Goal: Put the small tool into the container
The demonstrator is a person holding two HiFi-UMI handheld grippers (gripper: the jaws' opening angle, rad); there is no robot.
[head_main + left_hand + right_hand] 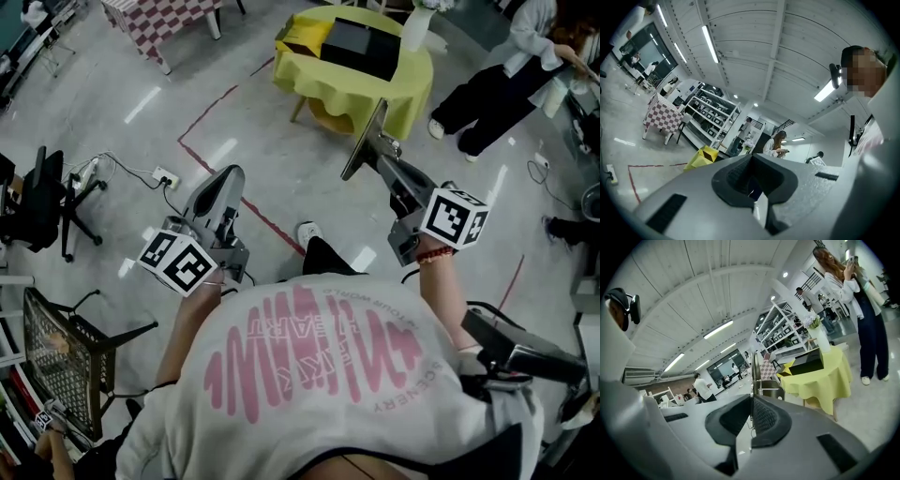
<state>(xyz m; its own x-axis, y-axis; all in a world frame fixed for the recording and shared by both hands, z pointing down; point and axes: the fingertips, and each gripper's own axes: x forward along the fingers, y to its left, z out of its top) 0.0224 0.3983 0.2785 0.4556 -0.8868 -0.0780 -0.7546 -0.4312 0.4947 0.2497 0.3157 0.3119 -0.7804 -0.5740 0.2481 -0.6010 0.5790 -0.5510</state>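
My right gripper (384,155) (751,414) is shut on a thin flat metal tool (364,141) (755,373), which sticks out ahead of the jaws, edge-on in the right gripper view. A black box (361,47) (808,363) lies on a round table with a yellow cloth (380,94) (825,378), well ahead of the tool and apart from it. My left gripper (223,187) (753,186) is held out level over the floor, left of the right one. Its jaws stand a narrow gap apart with nothing between them.
A white vase (415,28) (821,339) stands on the yellow table beside the box. A person (497,84) stands right of that table. A checkered table (159,23) is at the far left, an office chair (42,202) and a wire chair (61,361) at my left. Red tape (272,225) crosses the floor.
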